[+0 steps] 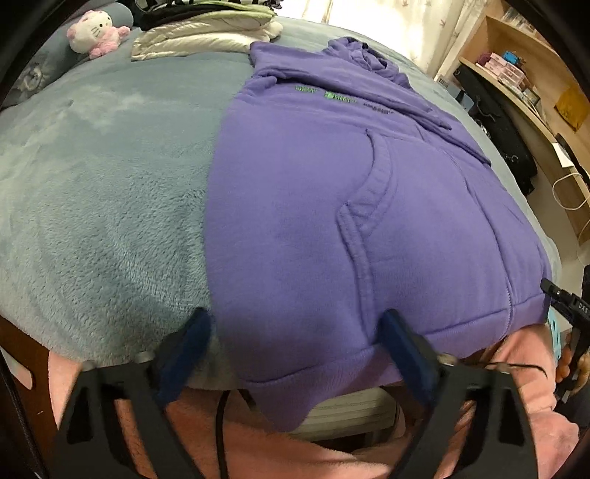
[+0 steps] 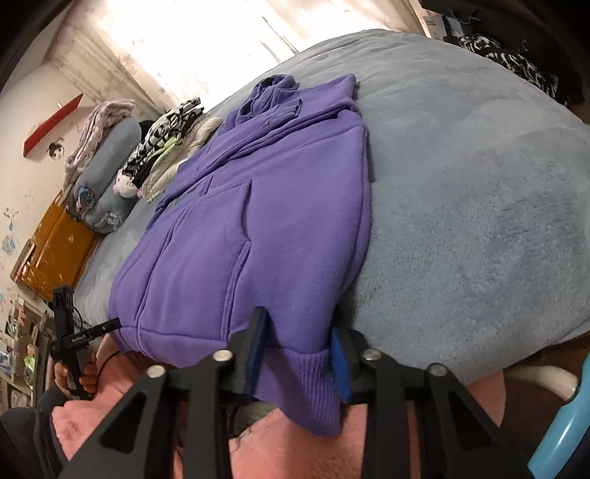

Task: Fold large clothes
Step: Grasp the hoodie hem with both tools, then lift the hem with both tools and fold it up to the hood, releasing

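A purple hoodie lies flat on a grey-blue fleece blanket, front pocket up, hood at the far end. My left gripper is open at the near edge. Its left finger rests on the blanket just outside the hoodie's side, its right finger on the fabric, with the hem corner between them. In the right wrist view the hoodie runs away from me. My right gripper is shut on the ribbed hem at the other near corner, which hangs off the bed edge.
A white and pink plush toy and a stack of folded clothes lie at the bed's far end, with a rolled blanket beside them. Wooden shelves stand right of the bed. Pink fabric lies below the grippers.
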Motion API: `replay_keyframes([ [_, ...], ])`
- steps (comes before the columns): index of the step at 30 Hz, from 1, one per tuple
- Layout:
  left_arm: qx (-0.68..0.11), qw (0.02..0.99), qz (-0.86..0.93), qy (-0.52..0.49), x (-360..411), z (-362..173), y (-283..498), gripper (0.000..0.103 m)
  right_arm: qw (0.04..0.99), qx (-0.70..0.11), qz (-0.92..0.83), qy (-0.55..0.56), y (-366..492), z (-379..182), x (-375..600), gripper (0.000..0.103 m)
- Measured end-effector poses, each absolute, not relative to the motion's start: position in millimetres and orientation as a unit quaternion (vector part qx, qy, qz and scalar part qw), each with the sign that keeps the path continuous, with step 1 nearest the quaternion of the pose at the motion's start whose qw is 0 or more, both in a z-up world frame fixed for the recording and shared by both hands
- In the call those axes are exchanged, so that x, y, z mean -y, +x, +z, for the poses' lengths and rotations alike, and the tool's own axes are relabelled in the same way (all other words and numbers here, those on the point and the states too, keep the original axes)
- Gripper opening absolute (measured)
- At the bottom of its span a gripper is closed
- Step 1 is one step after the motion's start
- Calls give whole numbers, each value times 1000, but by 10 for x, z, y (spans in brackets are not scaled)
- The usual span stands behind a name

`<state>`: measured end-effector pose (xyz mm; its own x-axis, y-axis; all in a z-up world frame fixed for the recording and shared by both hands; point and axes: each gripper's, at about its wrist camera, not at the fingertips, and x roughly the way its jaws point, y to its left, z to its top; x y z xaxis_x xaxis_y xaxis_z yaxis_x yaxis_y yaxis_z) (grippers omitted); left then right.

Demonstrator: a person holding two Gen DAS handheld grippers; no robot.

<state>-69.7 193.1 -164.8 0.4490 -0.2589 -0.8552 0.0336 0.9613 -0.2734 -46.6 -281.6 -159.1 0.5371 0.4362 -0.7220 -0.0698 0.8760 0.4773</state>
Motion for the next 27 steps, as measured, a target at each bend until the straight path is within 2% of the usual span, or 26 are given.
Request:
replay_keyframes([
  [1,-517,844,-91,-107,-1890,-1631,-697,62,855,-455,146,200,-471,-1583,2800,22],
  [2,-516,845,-96,-102,-1845,-1608,-705,54,858,-453,141,194,-477,-1561,2756,19],
  [3,-515,846,-101,-98,-1791,-1582,-700,36,861,-452,138,187,-475,-1543,2740,18],
  [4,-513,847,-102,-95,-1758,-1546,-699,23,866,-450,132,173,-478,-1496,2689,18],
  [7,-509,847,-100,-112,-1748,-1448,-650,13,875,-438,133,157,-475,-1344,2606,16],
  [14,-447,857,-139,-215,-1849,-978,-527,10,891,-382,168,177,-295,-861,2452,14],
  [21,-371,875,-173,-257,-1833,-413,-161,10,895,-321,200,234,152,-446,2353,14],
  [27,-350,872,-170,-298,-1970,-311,311,10,879,-285,206,322,658,-325,2542,14],
])
